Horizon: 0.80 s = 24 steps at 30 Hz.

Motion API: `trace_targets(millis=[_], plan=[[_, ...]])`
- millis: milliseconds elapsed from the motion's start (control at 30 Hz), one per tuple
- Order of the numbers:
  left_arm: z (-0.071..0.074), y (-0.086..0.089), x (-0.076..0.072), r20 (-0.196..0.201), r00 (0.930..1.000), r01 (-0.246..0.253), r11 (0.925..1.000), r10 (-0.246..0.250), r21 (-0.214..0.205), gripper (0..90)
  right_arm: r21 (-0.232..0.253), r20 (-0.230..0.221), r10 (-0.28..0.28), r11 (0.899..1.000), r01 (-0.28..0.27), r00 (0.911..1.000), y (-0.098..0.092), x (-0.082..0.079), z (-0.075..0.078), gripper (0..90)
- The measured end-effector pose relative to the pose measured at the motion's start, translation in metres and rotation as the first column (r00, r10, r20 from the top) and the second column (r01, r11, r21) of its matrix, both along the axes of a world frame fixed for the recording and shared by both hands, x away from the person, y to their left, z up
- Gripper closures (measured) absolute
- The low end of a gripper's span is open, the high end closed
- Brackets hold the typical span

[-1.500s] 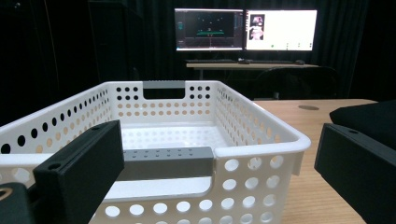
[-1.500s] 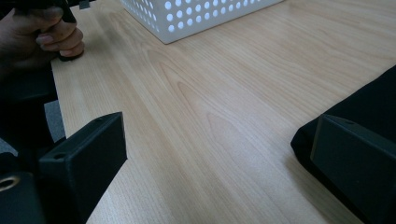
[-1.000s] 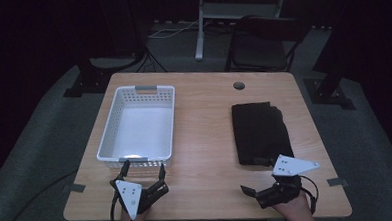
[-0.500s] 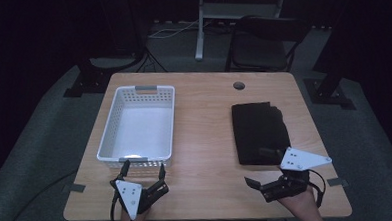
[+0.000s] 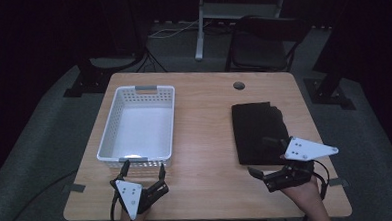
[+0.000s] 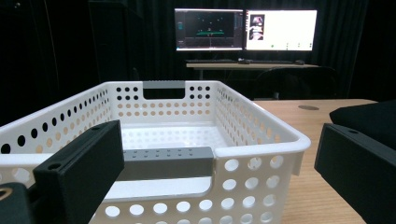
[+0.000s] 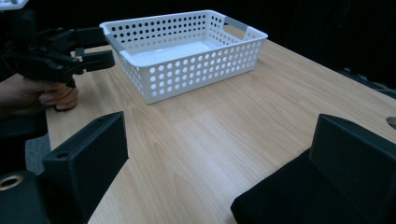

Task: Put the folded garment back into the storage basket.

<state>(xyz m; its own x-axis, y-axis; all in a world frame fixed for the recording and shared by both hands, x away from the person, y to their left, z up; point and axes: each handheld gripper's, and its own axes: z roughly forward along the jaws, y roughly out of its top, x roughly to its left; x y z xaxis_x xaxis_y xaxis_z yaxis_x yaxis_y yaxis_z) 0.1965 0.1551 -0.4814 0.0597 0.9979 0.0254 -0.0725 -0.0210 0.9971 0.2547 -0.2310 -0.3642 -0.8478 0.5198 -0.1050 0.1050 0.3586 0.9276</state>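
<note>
Your right gripper (image 5: 266, 159) has shifted rightward, jaws apart over the near edge of the folded black cloth (image 5: 257, 130). Your left gripper (image 5: 142, 169) sits spread-jawed at the perforated white basket's (image 5: 140, 160) near rim; bare wood lies between.

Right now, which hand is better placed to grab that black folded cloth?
Right. The right hand-held gripper sits open at the black cloth's near edge; the left hand-held gripper faces the white basket.

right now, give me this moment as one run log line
left gripper: open, facing empty white perforated plastic basket | right gripper: open, at near edge of folded black cloth | light wooden table: nothing held
</note>
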Motion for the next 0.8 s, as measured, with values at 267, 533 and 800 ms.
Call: trace_targets(millis=[267, 533, 800], plan=[[0.0, 0.0, 0.0, 0.0, 1.0, 0.001, 1.0, -0.001, 0.0, 2.6, 0.041, 0.0, -0.027, 0.999, 0.027, 0.9996, -0.005, 0.016, 0.015, 4.4], [0.0, 0.0, 0.0, 0.0, 1.0, 0.0, 1.0, 0.0, 0.0, 2.7, 0.059, 0.021, -0.088, 0.994, 0.087, 0.9959, -0.012, 0.033, 0.026, 4.4], [0.0, 0.0, 0.0, 0.001, 1.0, 0.0, 1.0, 0.0, -0.002, 2.7, 0.058, -0.009, -0.166, 0.984, 0.166, 0.9861, -0.026, 0.062, 0.028, 4.4]])
